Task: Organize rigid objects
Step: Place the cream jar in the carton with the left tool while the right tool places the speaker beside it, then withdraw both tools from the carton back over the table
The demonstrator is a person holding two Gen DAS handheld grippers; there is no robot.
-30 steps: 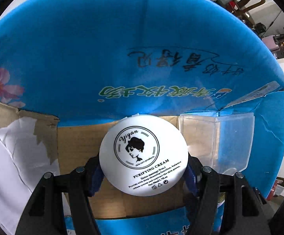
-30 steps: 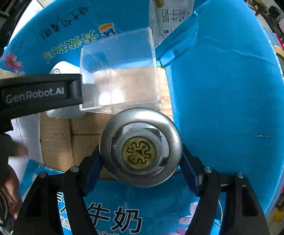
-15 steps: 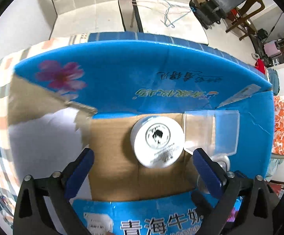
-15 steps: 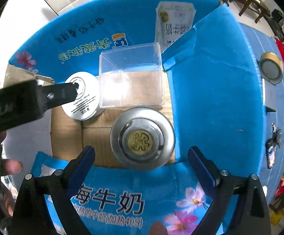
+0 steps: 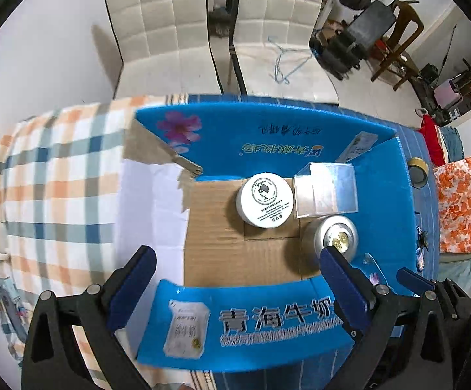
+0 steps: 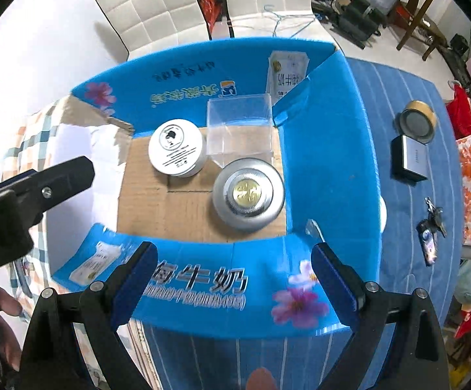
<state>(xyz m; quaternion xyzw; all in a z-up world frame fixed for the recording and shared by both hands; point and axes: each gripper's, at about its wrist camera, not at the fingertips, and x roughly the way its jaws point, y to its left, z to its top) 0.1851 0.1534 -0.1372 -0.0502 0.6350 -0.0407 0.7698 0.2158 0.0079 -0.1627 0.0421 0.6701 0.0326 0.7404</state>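
A blue cardboard box [image 5: 268,149] [image 6: 329,162] stands open on the table. On its brown floor lie a white cream jar [image 5: 265,200] [image 6: 176,146], a clear plastic box [image 5: 326,191] [image 6: 240,130] and a round silver tin with a gold centre [image 5: 333,237] [image 6: 248,193]. My left gripper [image 5: 235,279] hangs open above the box's near flap, empty. My right gripper [image 6: 233,276] is also open and empty, high over the near flap. The left gripper's body [image 6: 24,195] shows at the left of the right wrist view.
A checked cloth [image 5: 56,178] covers the table's left part, a blue striped cloth [image 6: 407,227] the right. On it lie a tape roll [image 6: 417,122], a small dark box [image 6: 411,159] and keys [image 6: 430,227]. White chairs [image 5: 170,32] stand behind.
Both grippers let go: the left released the cream jar, the right the silver tin. Both opened and pulled up and back out of the box.
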